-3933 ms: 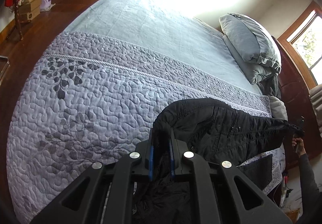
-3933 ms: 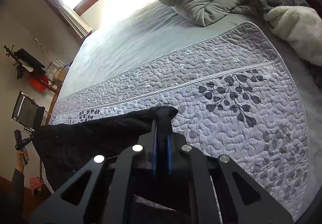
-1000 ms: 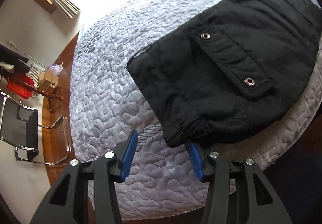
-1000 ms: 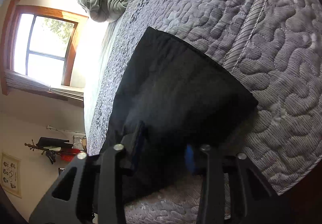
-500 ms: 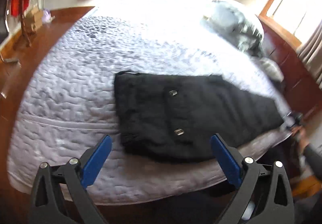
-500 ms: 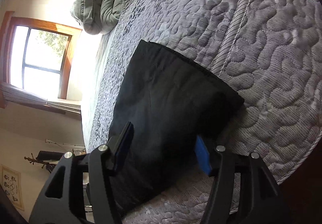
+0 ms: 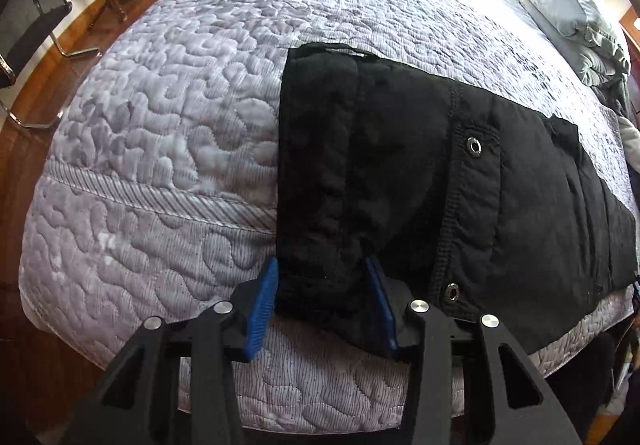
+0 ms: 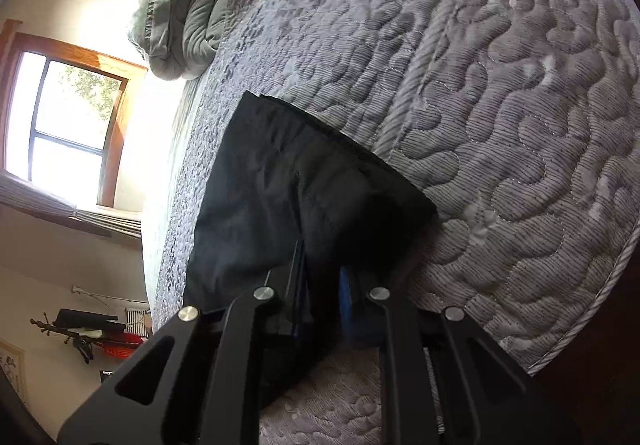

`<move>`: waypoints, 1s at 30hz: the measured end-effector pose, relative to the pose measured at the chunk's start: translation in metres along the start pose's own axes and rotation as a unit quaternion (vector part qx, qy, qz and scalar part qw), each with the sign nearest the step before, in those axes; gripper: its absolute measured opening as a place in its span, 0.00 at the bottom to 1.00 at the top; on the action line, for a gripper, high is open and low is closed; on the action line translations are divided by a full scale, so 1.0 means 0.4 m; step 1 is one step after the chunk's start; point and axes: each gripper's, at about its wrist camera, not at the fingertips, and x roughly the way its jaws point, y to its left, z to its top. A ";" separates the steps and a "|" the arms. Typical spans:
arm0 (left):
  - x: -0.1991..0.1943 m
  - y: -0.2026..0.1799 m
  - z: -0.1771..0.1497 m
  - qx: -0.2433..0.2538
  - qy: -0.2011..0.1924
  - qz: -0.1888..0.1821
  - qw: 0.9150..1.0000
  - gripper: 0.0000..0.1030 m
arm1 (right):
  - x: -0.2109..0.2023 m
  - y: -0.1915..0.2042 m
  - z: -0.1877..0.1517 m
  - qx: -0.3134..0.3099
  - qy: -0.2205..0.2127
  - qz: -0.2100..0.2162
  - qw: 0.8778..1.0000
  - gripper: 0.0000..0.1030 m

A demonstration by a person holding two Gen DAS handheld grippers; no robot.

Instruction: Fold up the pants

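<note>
Black pants (image 7: 420, 181) lie flat along the near edge of a bed with a grey quilted cover (image 7: 168, 117). A flap pocket with two metal snaps faces up. My left gripper (image 7: 322, 301) is partly open, its blue pads either side of the waistband corner at the bed's edge. In the right wrist view the pants' other end (image 8: 304, 181) lies on the quilt (image 8: 500, 117). My right gripper (image 8: 324, 293) is narrowed around the near corner of that end, with a small gap left between the pads.
Grey pillows (image 7: 568, 5) and a bunched green-grey duvet (image 8: 180, 5) sit at the head of the bed. A metal-framed chair (image 7: 36, 17) and boxes stand on the wooden floor at the left. A window (image 8: 68, 125) is beyond the bed.
Both grippers let go of the pants after laying them flat on the bed. In the last half second each has come back to a corner and narrowed around it.
</note>
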 end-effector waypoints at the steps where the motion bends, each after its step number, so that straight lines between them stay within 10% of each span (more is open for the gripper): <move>1: 0.004 0.002 0.005 0.003 0.001 0.005 1.000 0.44 | 0.013 -0.009 -0.002 0.000 0.010 -0.018 1.000 0.11; 8: -0.002 -0.003 0.002 0.013 -0.005 0.016 1.000 0.49 | -0.024 -0.038 0.016 0.050 0.008 0.019 0.999 0.33; 13: -0.064 0.003 -0.031 0.008 -0.049 -0.040 0.998 0.90 | -0.107 -0.073 0.025 0.071 -0.018 0.031 0.997 0.59; 16: -0.106 -0.001 -0.057 -0.007 -0.078 -0.078 0.994 0.92 | -0.119 -0.089 0.018 0.076 -0.014 0.039 0.996 0.71; 23: -0.129 0.020 -0.089 -0.085 -0.109 -0.163 0.977 0.96 | -0.085 -0.108 -0.010 0.084 -0.009 0.070 0.994 0.75; 30: -0.079 0.052 -0.069 -0.164 -0.104 -0.171 0.966 0.96 | -0.035 -0.117 0.002 0.088 -0.013 0.089 0.992 0.75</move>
